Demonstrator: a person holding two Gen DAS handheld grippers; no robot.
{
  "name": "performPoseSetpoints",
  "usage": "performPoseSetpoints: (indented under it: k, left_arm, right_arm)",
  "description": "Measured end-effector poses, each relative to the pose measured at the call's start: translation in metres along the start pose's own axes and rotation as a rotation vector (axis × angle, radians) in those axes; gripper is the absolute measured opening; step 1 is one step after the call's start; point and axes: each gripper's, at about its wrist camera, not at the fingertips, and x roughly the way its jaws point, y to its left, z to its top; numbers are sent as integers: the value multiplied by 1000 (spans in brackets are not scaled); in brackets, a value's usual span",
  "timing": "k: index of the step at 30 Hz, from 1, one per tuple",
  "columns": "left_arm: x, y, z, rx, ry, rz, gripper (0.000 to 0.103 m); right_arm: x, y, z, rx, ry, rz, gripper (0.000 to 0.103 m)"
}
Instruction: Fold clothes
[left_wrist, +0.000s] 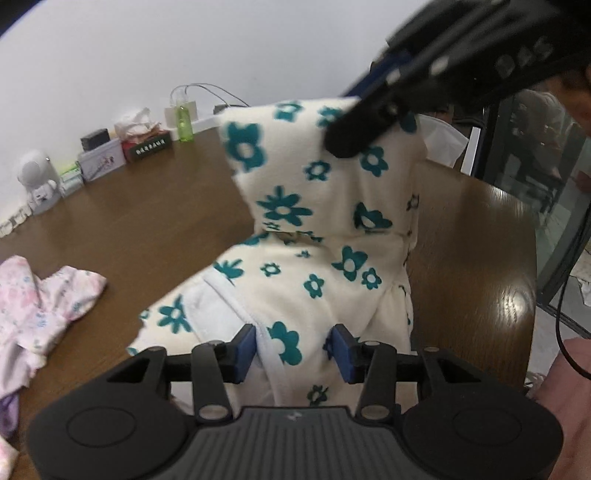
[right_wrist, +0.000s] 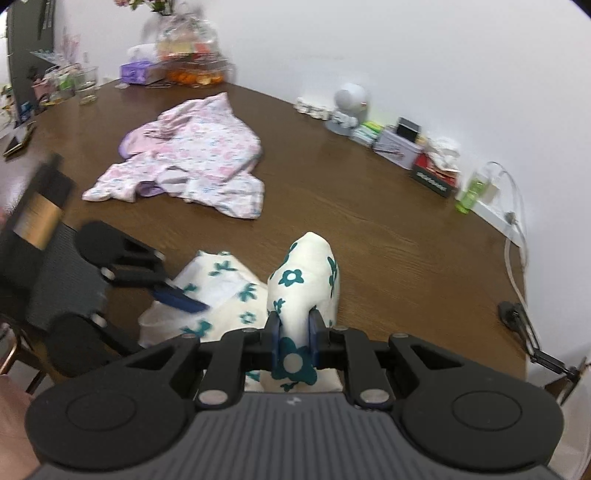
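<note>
A cream garment with teal flowers (left_wrist: 317, 236) hangs over the brown table (left_wrist: 140, 221). My right gripper (right_wrist: 293, 328) is shut on one end of the garment (right_wrist: 299, 280) and holds it up; it shows in the left wrist view (left_wrist: 354, 129) at the cloth's top. My left gripper (left_wrist: 293, 349) is open, its blue pads either side of the garment's lower white-hemmed edge, not pinching it. It shows in the right wrist view (right_wrist: 177, 295) at the left, over the cloth. A pink floral garment (right_wrist: 188, 158) lies crumpled further along the table.
Small items line the wall: a white robot figure (left_wrist: 37, 184), tins and boxes (left_wrist: 101, 155), a green bottle (left_wrist: 183, 122), a power strip with cables (right_wrist: 498, 218). A fruit basket (right_wrist: 192, 62) and glasses stand at the far end. The table edge (left_wrist: 524, 258) curves at right.
</note>
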Motion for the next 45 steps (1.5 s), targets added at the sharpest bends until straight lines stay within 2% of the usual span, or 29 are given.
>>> performPoseSetpoints:
  k: [9,15,19,22,28,30,34,36,38,39,40,42,45]
  left_arm:
    - [6,3,-5,1,-42,-12,44]
    - [4,5,-13,1,-82,-33,44]
    - [1,4,-15,3,-94,-38,45]
    - [1,6,-15,-6,-97,-42,45]
    - [-8,8,-19,-29,-94,-41,48]
    - [-12,8,-20,-27,-83,-26,53]
    - [-11,8,-22,-32,-67,-18,53]
    - [-10,6,-21,-26,-63,-12,53]
    - [-9,5,-20,-20,-59,-8,54]
    - [-9,5,-20,-18,-58,-9,54]
    - [-9,4,-20,-17,-57,-9,54]
    - [-9,3,-20,-20,-59,-7,54]
    - [-10,1,-22,-22,-62,0,54]
  right_arm:
    - [11,29,8,-2,4,101,15]
    - [33,45,0,27,45,178,14]
    - [37,49,-2,59,30,234,11]
    - [34,49,0,76,5,272,4]
    - [45,37,-9,136,11,293,4]
    - [47,30,-14,166,8,310,4]
    - [44,6,-20,289,-54,379,7]
    - [34,-8,-23,337,-107,368,13]
    - [24,-4,-25,279,-127,316,39]
    - [19,0,-26,245,-135,288,62]
    - [14,3,-27,210,-142,259,71]
    - [7,23,-31,74,-154,161,71]
    - [9,44,-43,-42,-174,1,71]
